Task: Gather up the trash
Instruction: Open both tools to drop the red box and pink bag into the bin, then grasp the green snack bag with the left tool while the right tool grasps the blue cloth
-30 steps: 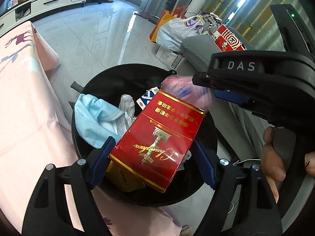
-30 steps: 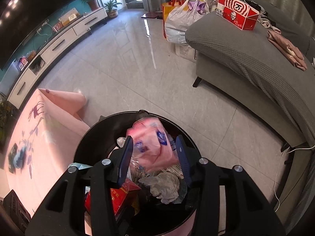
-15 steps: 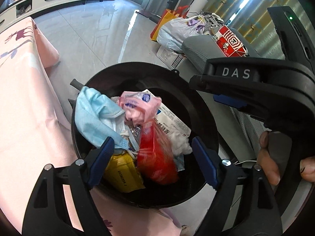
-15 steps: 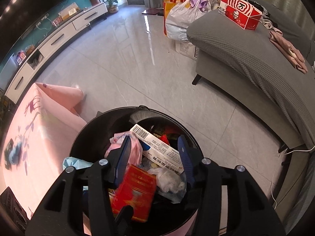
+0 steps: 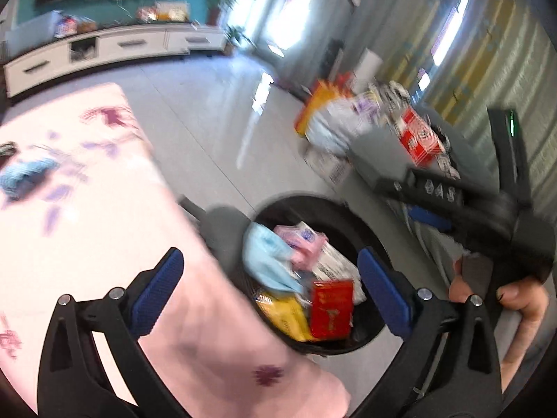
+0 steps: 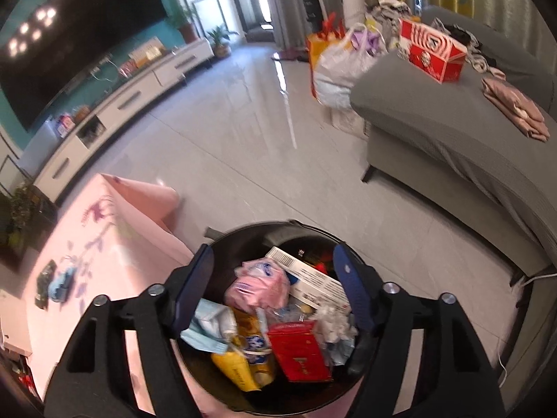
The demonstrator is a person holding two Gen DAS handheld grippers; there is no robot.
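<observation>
Black bin (image 6: 351, 247): red box (image 6: 299, 350) inside, below both tongs (image 5: 269, 294) (image 6: 275, 291), just opened, empty.

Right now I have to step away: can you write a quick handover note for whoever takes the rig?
Left claw: open, empty; it has just been opening.
Right claw: open, empty over the bin; also just been opening.
In the bin: red box, pink pack, blue mask, yellow bag, white carton, tissue.
Done: the red box and pink pack are dropped in.
Left: on the pink table, a blue item and a dark item beside it. Check whether they are trash; they are too small to tell.
</observation>
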